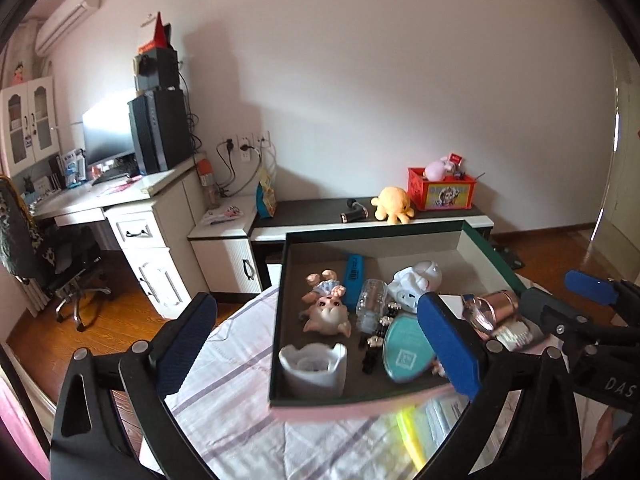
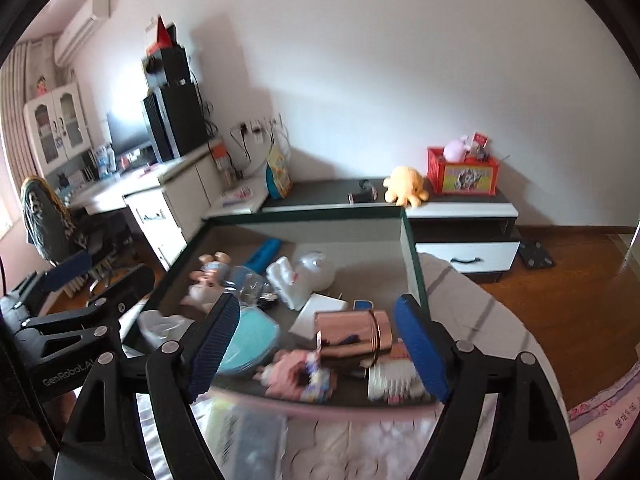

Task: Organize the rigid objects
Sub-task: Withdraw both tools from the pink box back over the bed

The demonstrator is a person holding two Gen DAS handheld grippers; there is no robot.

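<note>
A shallow dark-rimmed box (image 1: pixel 280 320) sits on a bed and holds several small objects: a pig figurine (image 1: pixel 326 312), a white cup (image 1: pixel 314 368), a blue bar (image 1: pixel 354 276), a clear bottle (image 1: pixel 372 300), a teal oval case (image 1: pixel 406 350), a white toy (image 1: pixel 416 280) and a copper can (image 1: pixel 500 306). My left gripper (image 1: pixel 320 344) is open above the box's near left part, holding nothing. My right gripper (image 2: pixel 316 344) is open over the near right part, the copper can (image 2: pixel 352 336) between its fingers, not touched. A pink toy (image 2: pixel 296 374) lies below the can.
The striped bedsheet (image 1: pixel 224 396) surrounds the box. Plastic-wrapped items (image 2: pixel 244 432) lie in front of it. Behind stand a low dark cabinet (image 1: pixel 320 208) with a yellow plush octopus (image 1: pixel 392 204) and a red crate (image 1: pixel 440 188), and a desk with a computer (image 1: pixel 160 132).
</note>
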